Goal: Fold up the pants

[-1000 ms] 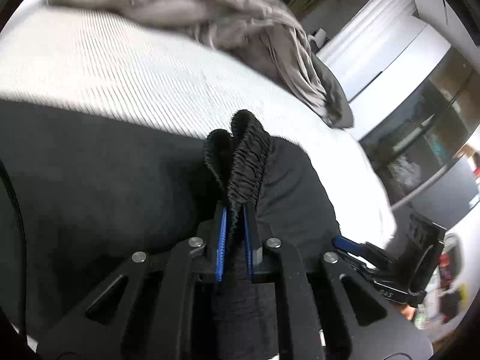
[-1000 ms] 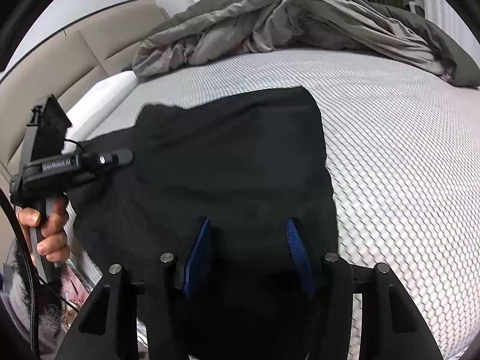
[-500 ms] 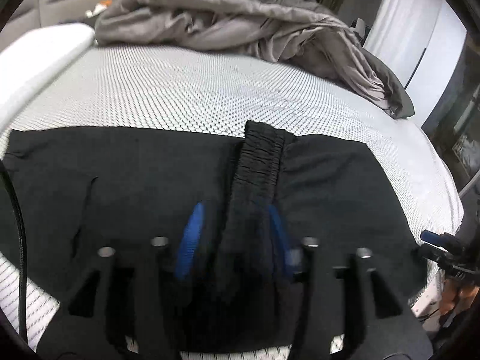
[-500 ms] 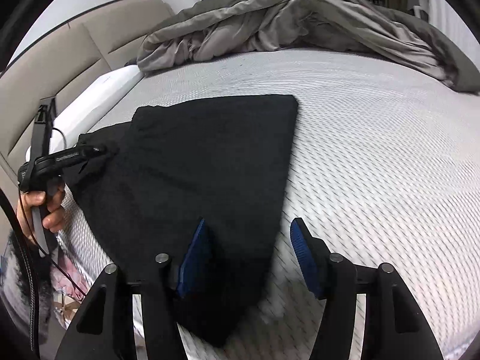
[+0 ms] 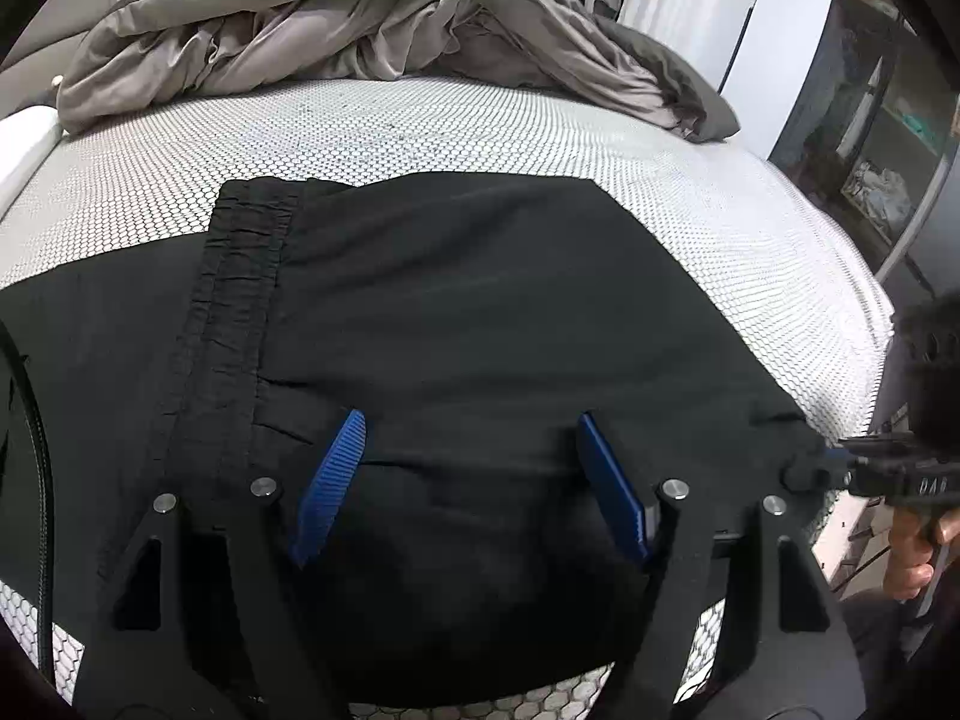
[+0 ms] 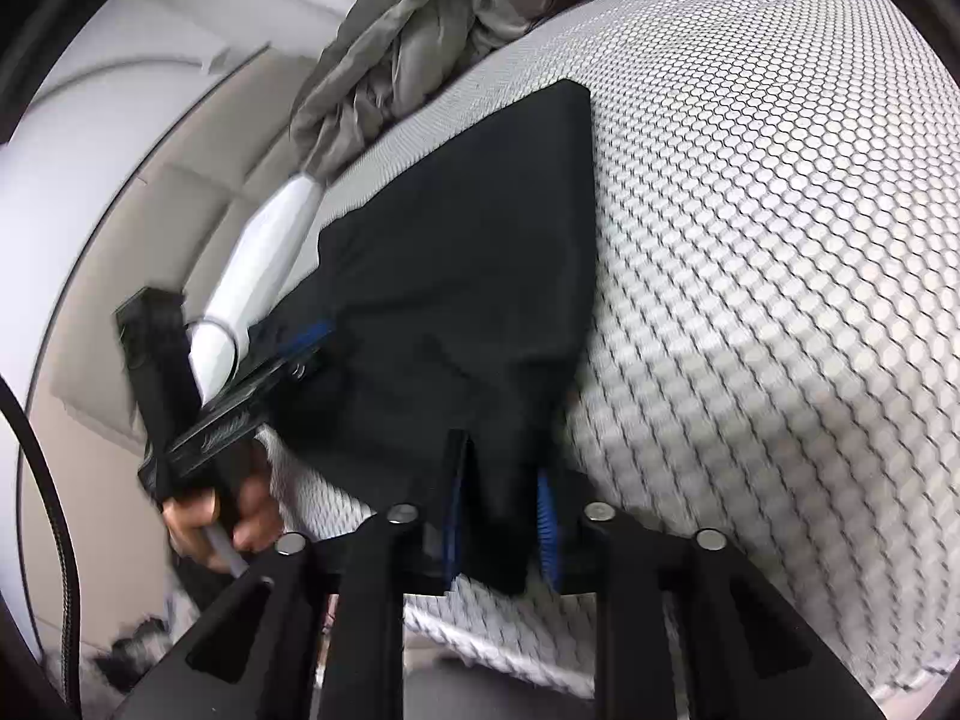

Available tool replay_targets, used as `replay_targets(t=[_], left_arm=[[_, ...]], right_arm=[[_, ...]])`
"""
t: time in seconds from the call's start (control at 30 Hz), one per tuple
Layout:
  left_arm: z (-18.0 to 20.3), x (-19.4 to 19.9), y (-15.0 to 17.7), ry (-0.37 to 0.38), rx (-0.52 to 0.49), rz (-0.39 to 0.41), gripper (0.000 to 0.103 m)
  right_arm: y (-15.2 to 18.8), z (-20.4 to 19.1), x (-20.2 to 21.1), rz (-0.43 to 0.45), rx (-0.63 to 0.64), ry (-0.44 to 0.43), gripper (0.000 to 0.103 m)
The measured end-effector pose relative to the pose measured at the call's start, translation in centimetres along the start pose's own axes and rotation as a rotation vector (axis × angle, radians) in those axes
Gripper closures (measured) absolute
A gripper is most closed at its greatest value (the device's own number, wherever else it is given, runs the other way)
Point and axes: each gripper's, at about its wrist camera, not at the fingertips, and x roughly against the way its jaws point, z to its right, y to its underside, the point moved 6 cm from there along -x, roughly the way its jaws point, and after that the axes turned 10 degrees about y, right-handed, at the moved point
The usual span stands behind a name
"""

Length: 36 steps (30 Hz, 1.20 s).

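On the bed (image 5: 540,138), with its honeycomb cover and the grey duvet (image 5: 372,30) heaped at the far end, the black pants (image 5: 480,300) lay folded over near the front edge, the gathered waistband (image 5: 240,276) now flat on top at my left. A second earlier my left tool (image 5: 471,480) had that waistband pinched; its jaws had just been opening, and now stood wide over the cloth, gripping nothing. My right tool (image 6: 501,516) had just been closing, and its blue pads (image 6: 545,516) now pinched the near corner of the pants. I judged one fold laid and the next begun.
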Motion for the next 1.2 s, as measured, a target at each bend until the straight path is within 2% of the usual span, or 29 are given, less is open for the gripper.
replay_targets(t=[0.1, 0.13, 0.2, 0.27, 0.33, 0.43, 0.47, 0.5, 0.57, 0.67, 0.77, 0.87, 0.93, 1.0, 1.03, 1.1, 1.17, 1.2], left_arm=[[0.1, 0.8, 0.0, 0.006, 0.01, 0.007, 0.032], [0.3, 1.0, -0.2, 0.013, 0.018, 0.012, 0.032], [1.6, 0.8, -1.3, 0.063, 0.02, 0.02, 0.032], [3.9, -0.8, -3.4, 0.079, -0.019, 0.019, 0.031], [6.2, -2.7, -4.4, 0.101, -0.051, -0.019, 0.031], [9.6, -6.9, -4.7, 0.141, -0.081, -0.154, 0.031], [10.7, -8.6, -4.3, 0.156, -0.099, -0.22, 0.031], [11.1, -9.7, -3.9, 0.146, -0.107, -0.26, 0.031], [10.9, -11.5, -3.7, 0.105, -0.098, -0.288, 0.031], [10.5, -11.8, -4.1, 0.124, -0.045, -0.276, 0.031], [10.4, -11.6, -4.4, 0.134, -0.027, -0.273, 0.032], [9.9, -10.5, -4.9, 0.147, -0.005, -0.249, 0.032], [9.4, -8.7, -5.1, 0.156, 0.026, -0.195, 0.032], [9.3, -7.1, -5.3, 0.179, 0.028, -0.144, 0.032], [9.6, -6.6, -5.3, 0.188, 0.015, -0.128, 0.032], [10.5, -6.6, -5.1, 0.198, -0.017, -0.131, 0.032], [11.2, -7.6, -5.0, 0.194, -0.042, -0.151, 0.032], [11.2, -8.0, -4.8, 0.185, -0.046, -0.161, 0.032]], right_arm=[[1.9, -0.5, 1.0, -0.032, 0.131, 0.053, 0.086], [2.2, -0.5, 1.6, -0.013, 0.146, 0.059, 0.084], [2.0, -0.4, 2.6, 0.022, 0.113, 0.018, 0.066], [1.3, -0.3, 3.1, 0.057, 0.065, -0.013, 0.065], [0.7, 0.1, 2.6, 0.056, 0.028, -0.005, 0.065], [0.2, 0.7, 1.7, 0.044, -0.02, -0.011, 0.065], [0.2, 0.9, 1.5, 0.037, -0.036, -0.009, 0.07], [0.1, 0.9, 1.3, 0.034, -0.029, -0.006, 0.081], [0.1, 0.9, 1.2, 0.042, -0.022, 0.018, 0.095], [0.7, 0.9, 1.4, 0.049, -0.017, 0.013, 0.101], [2.4, 0.3, 1.0, -0.031, 0.036, -0.021, 0.102], [3.4, 0.2, 1.4, -0.072, 0.076, -0.007, 0.099], [3.1, 0.2, 2.9, -0.047, 0.068, -0.017, 0.094], [2.6, 0.1, 4.6, 0.017, 0.056, -0.035, 0.079], [2.1, 0.1, 5.1, 0.053, 0.037, -0.05, 0.077], [1.2, 0.4, 4.9, 0.081, -0.014, -0.063, 0.077], [0.8, 1.1, 3.5, 0.042, -0.052, -0.032, 0.077], [0.8, 1.1, 3.0, 0.029, -0.05, -0.026, 0.085]])
